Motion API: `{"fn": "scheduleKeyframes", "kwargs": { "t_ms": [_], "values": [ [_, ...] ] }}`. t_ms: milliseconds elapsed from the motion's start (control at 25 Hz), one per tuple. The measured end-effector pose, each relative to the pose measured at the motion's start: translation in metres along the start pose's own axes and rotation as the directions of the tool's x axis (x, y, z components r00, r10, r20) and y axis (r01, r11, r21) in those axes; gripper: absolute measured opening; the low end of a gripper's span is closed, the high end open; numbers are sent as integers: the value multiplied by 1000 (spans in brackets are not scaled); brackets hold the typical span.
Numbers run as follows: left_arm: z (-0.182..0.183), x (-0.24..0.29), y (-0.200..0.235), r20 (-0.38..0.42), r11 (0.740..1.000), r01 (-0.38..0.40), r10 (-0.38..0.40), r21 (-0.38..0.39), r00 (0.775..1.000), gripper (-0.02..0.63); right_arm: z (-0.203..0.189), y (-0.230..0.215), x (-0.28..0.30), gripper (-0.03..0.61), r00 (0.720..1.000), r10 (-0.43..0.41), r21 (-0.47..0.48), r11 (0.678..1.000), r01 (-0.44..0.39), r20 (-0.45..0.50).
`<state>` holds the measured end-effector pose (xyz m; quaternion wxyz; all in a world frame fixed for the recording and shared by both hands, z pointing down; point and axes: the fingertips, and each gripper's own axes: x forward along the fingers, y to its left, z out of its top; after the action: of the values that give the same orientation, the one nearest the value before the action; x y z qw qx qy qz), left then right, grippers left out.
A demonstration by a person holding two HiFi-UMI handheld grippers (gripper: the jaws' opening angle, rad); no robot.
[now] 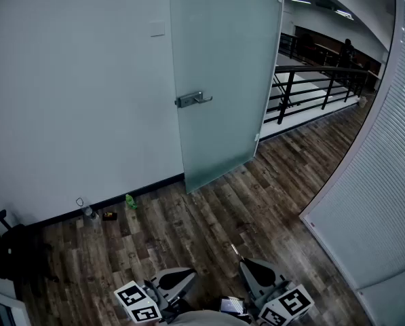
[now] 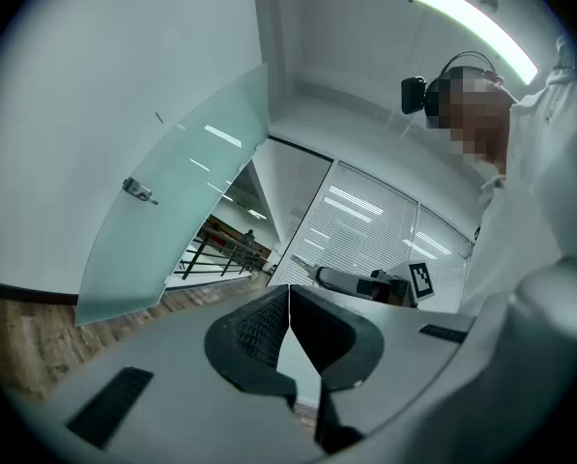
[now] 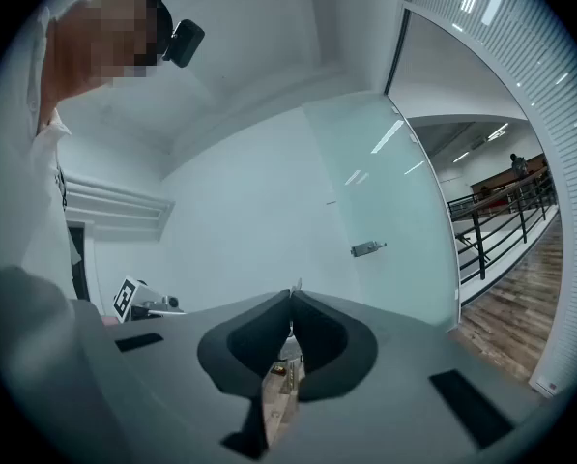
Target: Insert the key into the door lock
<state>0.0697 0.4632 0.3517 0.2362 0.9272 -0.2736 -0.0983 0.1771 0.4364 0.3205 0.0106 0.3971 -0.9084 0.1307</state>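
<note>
Right claw [image 3: 291, 296] is pinching the key [image 3: 296, 284], tip poking out just past it. Left claw [image 2: 288, 290] is sitting pressed together, nothing in it. Door lock [image 1: 184, 102] is sitting well ahead of both, on the frosted glass door [image 1: 222, 46].

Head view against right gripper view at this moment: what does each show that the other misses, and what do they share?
Only the head view: the small green object on the floor by the baseboard, and the black-and-white marker cube on the right gripper.
Only the right gripper view: the black head-mounted camera worn by the person.
Both: the frosted glass door, its metal lever handle, the black railing beyond it, and the thin metal key pinched between that gripper's jaws.
</note>
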Motion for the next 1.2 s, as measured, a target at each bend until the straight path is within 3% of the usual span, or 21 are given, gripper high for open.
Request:
{"fn": "scheduleKeyframes", "kwargs": {
  "t_ms": [680,1200],
  "values": [
    [9,8,6,1,1000,0,0,7,1000,17,10,-6,8,17,1000,16,-3,1000,-16,2],
    [12,-4,18,-5,1000,-20,20,-10,1000,17,8,-12,19,15,999,-43,55,998,42,3]
  ]
}}
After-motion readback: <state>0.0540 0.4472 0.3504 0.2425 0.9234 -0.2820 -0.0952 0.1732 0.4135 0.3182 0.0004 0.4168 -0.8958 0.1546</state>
